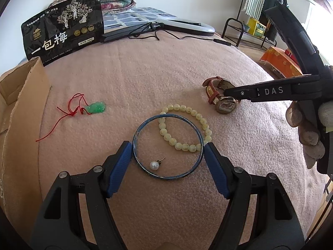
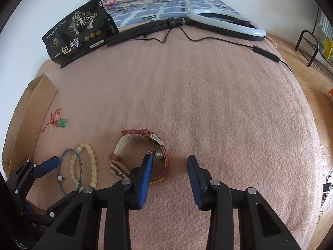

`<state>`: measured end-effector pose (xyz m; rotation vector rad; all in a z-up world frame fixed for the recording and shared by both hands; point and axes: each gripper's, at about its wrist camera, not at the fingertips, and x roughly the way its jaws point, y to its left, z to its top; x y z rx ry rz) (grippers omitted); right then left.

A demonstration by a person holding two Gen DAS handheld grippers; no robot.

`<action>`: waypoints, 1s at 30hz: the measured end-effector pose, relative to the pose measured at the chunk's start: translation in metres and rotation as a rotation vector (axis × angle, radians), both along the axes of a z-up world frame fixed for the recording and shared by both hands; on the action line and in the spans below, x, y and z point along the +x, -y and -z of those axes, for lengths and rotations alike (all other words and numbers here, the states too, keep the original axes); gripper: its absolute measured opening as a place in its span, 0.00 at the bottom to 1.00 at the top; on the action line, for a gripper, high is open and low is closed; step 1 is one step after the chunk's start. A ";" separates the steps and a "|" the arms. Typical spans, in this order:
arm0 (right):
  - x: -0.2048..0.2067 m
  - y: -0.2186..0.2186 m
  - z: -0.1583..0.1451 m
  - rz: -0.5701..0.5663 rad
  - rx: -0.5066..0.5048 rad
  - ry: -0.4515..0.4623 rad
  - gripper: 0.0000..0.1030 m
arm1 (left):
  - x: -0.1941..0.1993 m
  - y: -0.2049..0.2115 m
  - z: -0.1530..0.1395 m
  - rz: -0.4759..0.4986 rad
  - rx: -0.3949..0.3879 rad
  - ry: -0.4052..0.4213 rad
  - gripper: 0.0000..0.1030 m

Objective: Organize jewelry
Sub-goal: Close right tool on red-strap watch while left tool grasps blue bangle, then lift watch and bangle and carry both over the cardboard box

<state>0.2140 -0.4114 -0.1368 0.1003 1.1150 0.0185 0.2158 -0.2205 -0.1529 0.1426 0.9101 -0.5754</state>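
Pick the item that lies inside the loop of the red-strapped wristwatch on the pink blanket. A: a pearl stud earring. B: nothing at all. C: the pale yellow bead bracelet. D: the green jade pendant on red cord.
A: in the right wrist view a pearl stud earring lies inside the loop of the red-strapped wristwatch, while the green jade pendant and pale yellow bead bracelet lie apart to its left.

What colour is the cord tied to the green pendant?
Red. The cord on the green pendant shows best in the left wrist view.
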 end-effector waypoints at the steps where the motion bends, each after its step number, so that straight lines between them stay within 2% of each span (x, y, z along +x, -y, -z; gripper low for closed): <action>1: 0.001 -0.001 0.000 0.000 -0.001 0.002 0.31 | 0.000 0.000 0.000 0.000 0.000 0.000 0.71; 5: 0.002 -0.004 -0.002 -0.006 0.007 0.002 0.10 | 0.000 0.000 0.000 -0.002 -0.006 -0.001 0.71; 11: -0.005 -0.003 -0.012 0.019 0.030 0.039 0.09 | -0.002 -0.003 -0.004 -0.012 -0.020 0.008 0.71; 15: -0.012 -0.002 -0.021 0.023 0.016 0.061 0.03 | -0.004 -0.004 -0.011 -0.015 -0.032 0.019 0.71; 23: -0.020 0.002 -0.025 0.047 0.014 0.066 0.02 | -0.011 -0.004 -0.014 -0.009 -0.030 0.026 0.71; 30: -0.038 0.004 -0.050 0.060 0.023 0.121 0.02 | -0.023 -0.011 -0.035 -0.009 -0.062 0.058 0.71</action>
